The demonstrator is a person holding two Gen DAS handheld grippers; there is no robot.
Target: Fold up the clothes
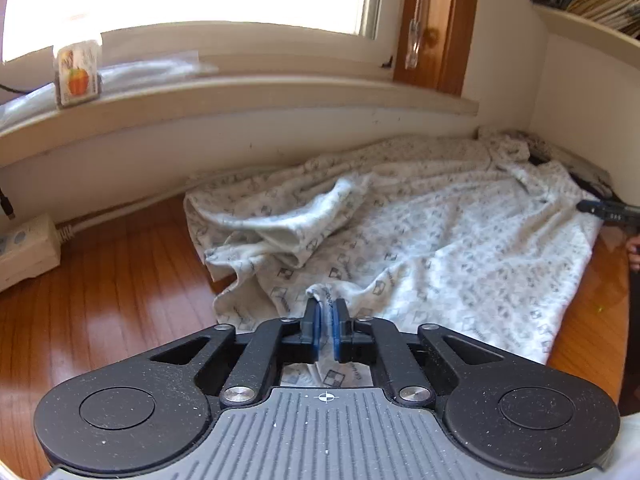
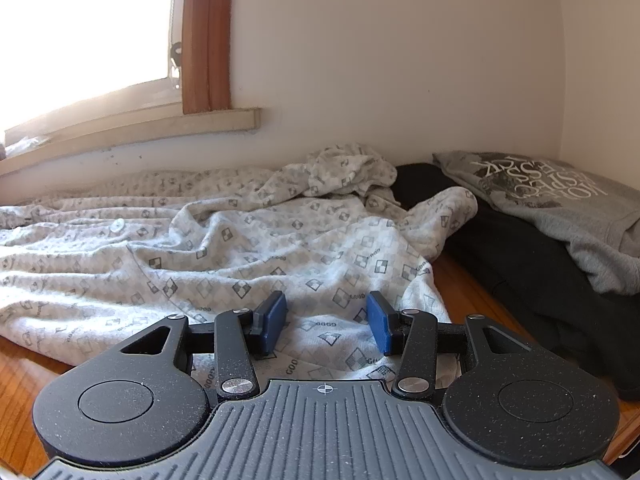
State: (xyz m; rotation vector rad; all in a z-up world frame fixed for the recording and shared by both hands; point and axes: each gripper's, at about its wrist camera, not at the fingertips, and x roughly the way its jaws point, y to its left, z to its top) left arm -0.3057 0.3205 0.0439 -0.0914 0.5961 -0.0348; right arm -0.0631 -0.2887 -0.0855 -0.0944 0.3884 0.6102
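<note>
A white garment with a grey diamond print (image 1: 420,232) lies spread and wrinkled on the wooden table (image 1: 112,288), one sleeve bunched at its left. My left gripper (image 1: 327,320) is shut on a pinch of its near hem. In the right wrist view the same garment (image 2: 224,248) fills the middle. My right gripper (image 2: 327,320) is open, its blue pads (image 2: 273,320) low over the garment's near edge, nothing between them. The right gripper's tip (image 1: 608,210) shows at the far right of the left wrist view.
A folded grey printed shirt (image 2: 560,208) lies on a black garment (image 2: 532,280) at the right by the wall. A window sill (image 1: 240,100) with a small carton (image 1: 78,76) runs along the back. A power strip (image 1: 24,248) lies at the left.
</note>
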